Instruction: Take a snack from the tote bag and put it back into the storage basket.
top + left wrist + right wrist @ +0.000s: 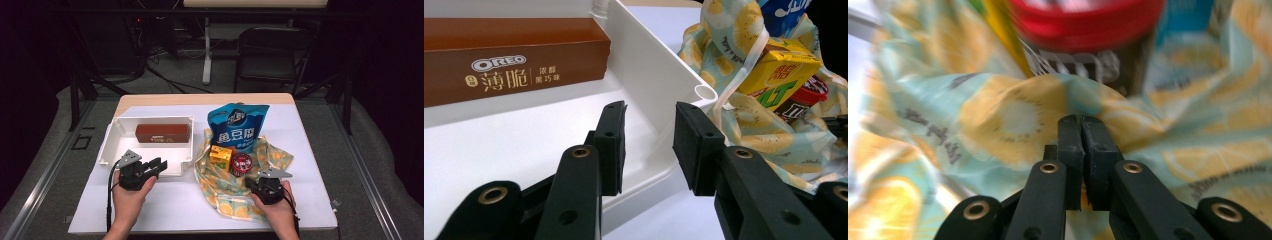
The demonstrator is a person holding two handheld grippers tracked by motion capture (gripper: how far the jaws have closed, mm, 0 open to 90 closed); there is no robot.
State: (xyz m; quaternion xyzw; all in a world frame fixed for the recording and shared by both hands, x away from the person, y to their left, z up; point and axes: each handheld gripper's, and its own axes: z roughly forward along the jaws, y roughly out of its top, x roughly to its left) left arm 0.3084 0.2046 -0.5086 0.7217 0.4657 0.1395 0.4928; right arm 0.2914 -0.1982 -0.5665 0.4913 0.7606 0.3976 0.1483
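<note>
My tongs (1081, 150) are black all over, pads included. The cloth bag (227, 195) is pale teal with a yellow lemon-slice print; on it sit a blue snack pouch (238, 126) with white lettering, a yellow carton (220, 157) with green letters and a brown tub (241, 164) with a red lid. The tray (112, 137) is plain white and holds a brown biscuit box (162, 133) with white print, on a white desk (170, 210).

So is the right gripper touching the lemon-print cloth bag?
Touching. The right gripper view shows the right gripper with jaws shut, pinching a fold of the lemon-print cloth bag.
</note>
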